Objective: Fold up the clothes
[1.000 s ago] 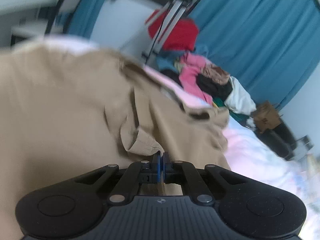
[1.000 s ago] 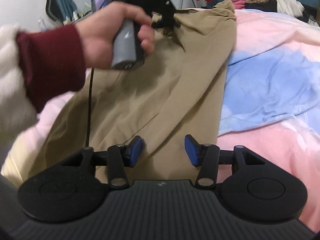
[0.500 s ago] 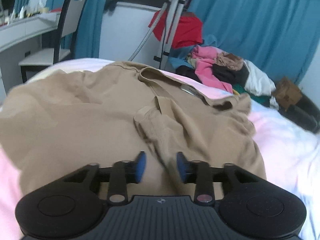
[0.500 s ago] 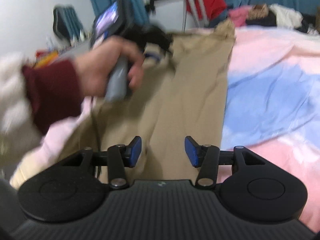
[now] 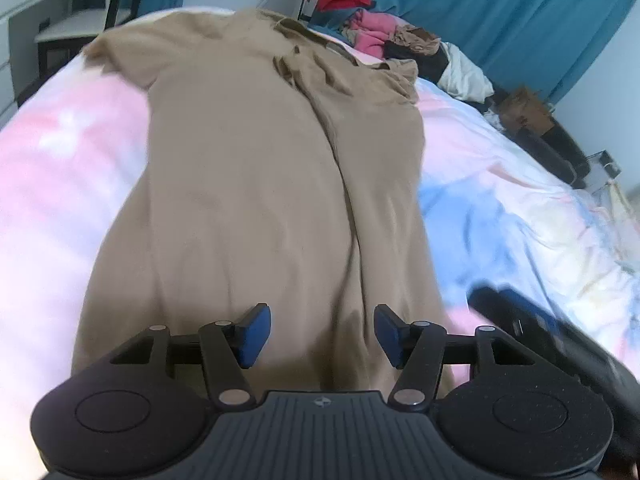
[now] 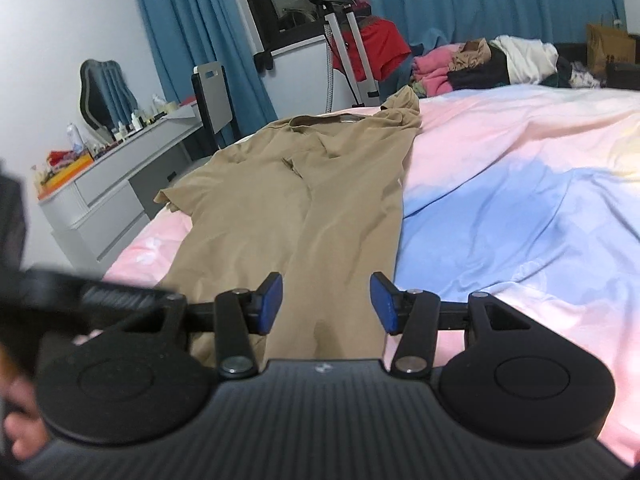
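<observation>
A tan short-sleeved shirt (image 5: 256,168) lies lengthwise on the bed, collar at the far end, its right side folded over along a long crease. The same tan shirt (image 6: 304,200) shows in the right wrist view, one sleeve spread to the left. My left gripper (image 5: 322,334) hovers open over the shirt's near hem with nothing between its blue pads. My right gripper (image 6: 325,304) is open above the near hem as well, empty. The right gripper's dark body (image 5: 560,344) blurs past at lower right in the left wrist view.
The bed carries a pink, blue and white quilt (image 6: 520,200). A heap of mixed clothes (image 6: 480,60) sits at the far end. A grey dresser (image 6: 104,196) with clutter and a chair (image 6: 212,100) stand left of the bed. Blue curtains hang behind.
My left gripper let go of the shirt near the collar, opened, and pulled back to the near hem. The right gripper stayed open; the hand that held the left gripper left its central view.
</observation>
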### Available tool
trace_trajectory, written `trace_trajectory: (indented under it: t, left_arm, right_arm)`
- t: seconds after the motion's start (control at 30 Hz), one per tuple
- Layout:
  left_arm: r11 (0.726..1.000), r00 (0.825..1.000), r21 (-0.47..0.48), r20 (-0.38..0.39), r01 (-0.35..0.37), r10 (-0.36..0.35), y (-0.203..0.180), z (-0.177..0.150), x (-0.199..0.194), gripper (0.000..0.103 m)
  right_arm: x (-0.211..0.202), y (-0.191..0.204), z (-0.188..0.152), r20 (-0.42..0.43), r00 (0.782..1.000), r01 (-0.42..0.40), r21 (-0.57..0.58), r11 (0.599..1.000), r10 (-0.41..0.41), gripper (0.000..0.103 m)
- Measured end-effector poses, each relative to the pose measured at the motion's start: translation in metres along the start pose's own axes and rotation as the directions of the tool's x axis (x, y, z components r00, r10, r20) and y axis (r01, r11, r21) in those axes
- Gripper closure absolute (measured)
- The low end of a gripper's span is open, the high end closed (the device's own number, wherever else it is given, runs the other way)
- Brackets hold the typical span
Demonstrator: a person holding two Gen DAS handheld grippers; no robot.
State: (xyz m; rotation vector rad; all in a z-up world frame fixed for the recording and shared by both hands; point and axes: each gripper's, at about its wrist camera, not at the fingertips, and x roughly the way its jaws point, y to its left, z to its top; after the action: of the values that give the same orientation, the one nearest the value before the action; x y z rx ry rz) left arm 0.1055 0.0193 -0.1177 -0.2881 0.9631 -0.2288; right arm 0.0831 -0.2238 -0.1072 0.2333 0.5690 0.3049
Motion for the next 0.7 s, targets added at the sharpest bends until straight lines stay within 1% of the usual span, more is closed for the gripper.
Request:
trace_trajectory:
  t: [0.1, 0.13, 0.17, 0.2, 0.27, 0.3, 0.4, 0.5, 0.53, 0.57, 0.6, 0.67, 0.7]
  left_arm:
    - [1.0, 1.0, 0.003, -0.005, 0.012, -0.012, 0.001, -0.019, -0.01, 0.039]
    - [1.0, 1.0, 0.003, -0.006, 0.016, -0.016, 0.002, -0.026, -0.014, 0.039]
    - [1.0, 1.0, 0.004, -0.008, 0.02, -0.02, 0.002, -0.032, -0.017, 0.039]
    - [1.0, 1.0, 0.005, -0.009, 0.024, -0.024, 0.003, -0.039, -0.02, 0.039]
    - [0.999, 0.999, 0.003, -0.017, 0.036, -0.036, 0.003, -0.049, -0.024, 0.039]
    - [0.999, 0.999, -0.001, -0.025, 0.047, -0.047, 0.003, -0.05, -0.023, 0.039]
    - [0.998, 0.997, 0.002, -0.041, 0.069, -0.069, 0.001, -0.055, -0.022, 0.041]
    - [0.994, 0.993, 0.004, -0.047, 0.112, -0.111, 0.002, -0.058, -0.025, 0.043]
    - [0.993, 0.991, 0.004, -0.054, 0.121, -0.121, 0.002, -0.059, -0.025, 0.047]
    - [0.992, 0.99, 0.003, -0.064, 0.127, -0.127, 0.003, -0.061, -0.025, 0.055]
    - [0.991, 0.988, 0.002, -0.074, 0.134, -0.133, 0.003, -0.063, -0.024, 0.059]
    - [0.99, 0.986, 0.005, -0.091, 0.143, -0.142, 0.004, -0.066, -0.024, 0.076]
    - [0.99, 0.985, 0.011, -0.098, 0.143, -0.141, 0.003, -0.068, -0.024, 0.082]
  right_arm:
    - [-0.012, 0.001, 0.0, 0.004, 1.0, -0.007, 0.013, 1.0, 0.007, 0.051]
    - [-0.013, 0.0, 0.001, 0.003, 1.0, -0.012, 0.02, 1.0, 0.012, 0.045]
    - [-0.016, 0.0, 0.001, 0.004, 1.0, -0.016, 0.027, 1.0, 0.016, 0.042]
    - [-0.018, -0.001, 0.002, 0.009, 1.0, -0.017, 0.031, 0.999, 0.017, 0.035]
    - [-0.021, 0.001, 0.002, 0.02, 1.0, -0.013, 0.033, 0.999, 0.012, 0.027]
    - [-0.022, 0.001, 0.001, 0.024, 1.0, -0.009, 0.032, 0.999, 0.008, 0.021]
    - [-0.022, 0.002, 0.0, 0.029, 1.0, 0.006, 0.028, 1.0, -0.007, 0.022]
    - [-0.019, 0.002, -0.001, 0.036, 0.999, 0.025, 0.031, 0.999, -0.026, 0.022]
    - [-0.019, 0.003, -0.001, 0.04, 0.999, 0.031, 0.029, 0.999, -0.032, 0.022]
    - [-0.019, 0.003, -0.001, 0.042, 0.998, 0.036, 0.029, 0.999, -0.037, 0.022]
    - [-0.019, 0.002, -0.001, 0.043, 0.998, 0.036, 0.032, 0.999, -0.038, 0.022]
    - [-0.018, 0.001, -0.001, 0.044, 0.998, 0.038, 0.038, 0.999, -0.04, 0.022]
    - [-0.018, 0.001, -0.001, 0.045, 0.998, 0.039, 0.041, 0.998, -0.041, 0.022]
